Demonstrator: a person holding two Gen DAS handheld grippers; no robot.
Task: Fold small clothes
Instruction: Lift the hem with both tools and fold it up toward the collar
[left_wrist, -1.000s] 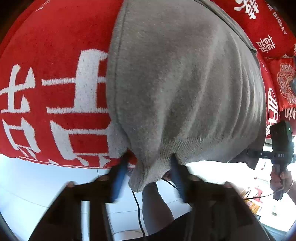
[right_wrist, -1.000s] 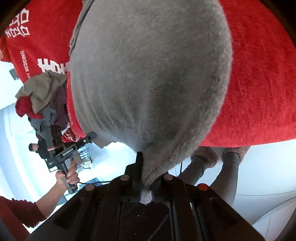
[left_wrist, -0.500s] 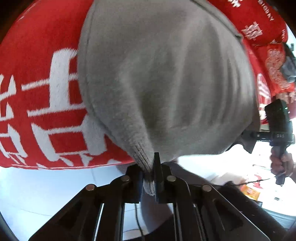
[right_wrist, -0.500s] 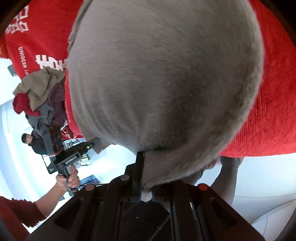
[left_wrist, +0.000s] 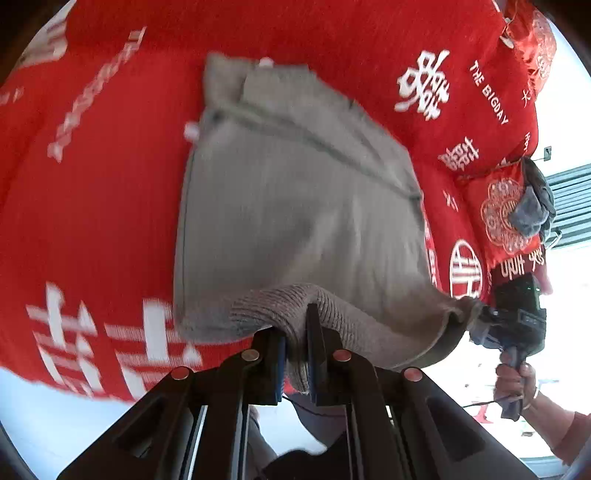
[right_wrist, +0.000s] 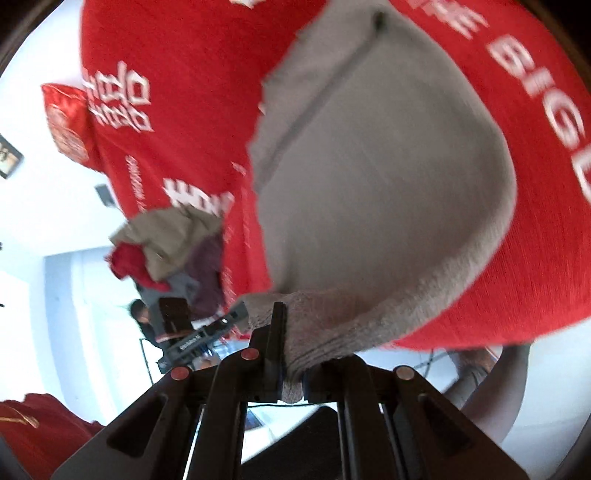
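Gripping the ribbed hem of the grey knit garment (left_wrist: 295, 206), your left gripper (left_wrist: 297, 354) has its jaws pinched tight on the cloth, a fold of hem bunched between the pads. Your right gripper (right_wrist: 291, 369) is likewise clamped narrow on a corner of the same hem, with a tab of knit poking out below the fingers. Taking the red bedspread (left_wrist: 103, 192) as reference: the garment's hem edge is lifted off it and sags between your two grippers, while the far part of the garment lies flat on it, near its middle. A heap of other clothes (right_wrist: 173, 254) sits at the bedspread's edge, to the left of the garment in the right wrist view. In the left wrist view your right hand (left_wrist: 515, 380) shows beyond the bedspread's right edge.
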